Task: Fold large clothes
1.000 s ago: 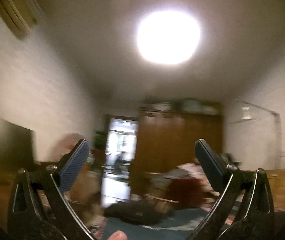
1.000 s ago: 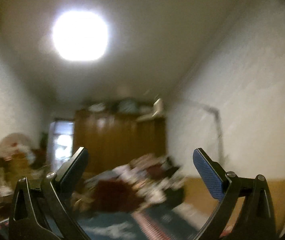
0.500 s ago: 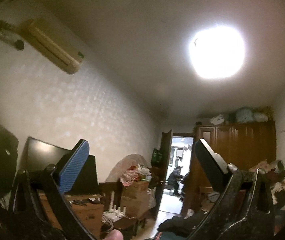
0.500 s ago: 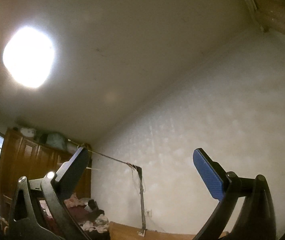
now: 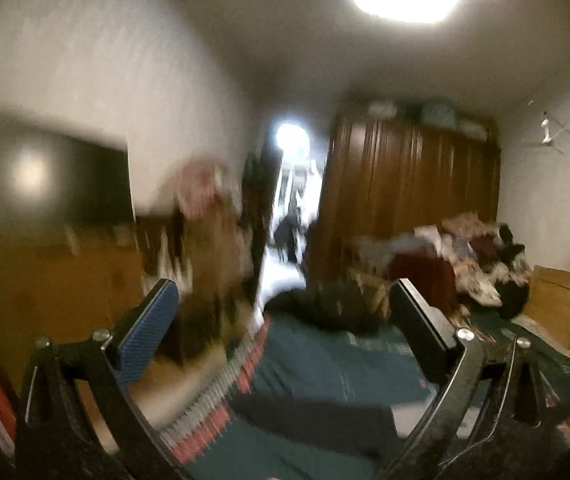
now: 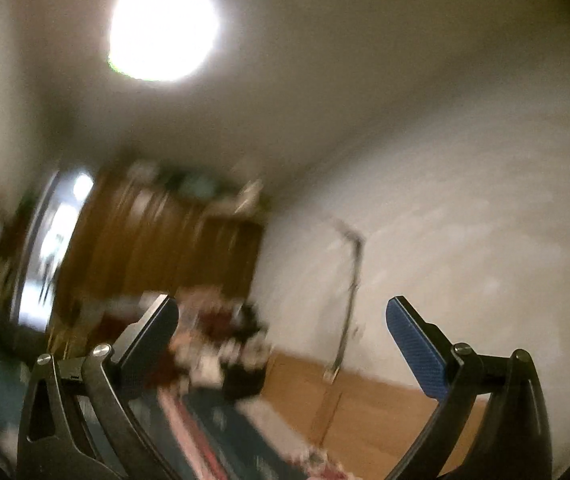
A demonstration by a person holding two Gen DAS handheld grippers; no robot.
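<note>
Both fingers (image 5: pixel 147 332) above dark garment (image 5: pixel 313 420)

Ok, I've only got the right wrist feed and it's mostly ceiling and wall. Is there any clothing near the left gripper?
Observer: Yes. In the left wrist view a dark garment lies on the teal bedspread, beyond the open left gripper.
Operator: Is the left one holding anything?
Observer: No, nothing sits between its fingers.
Operator: What's on that side of the room?
Observer: A dark television on a wooden cabinet; your view lacks it.
</note>
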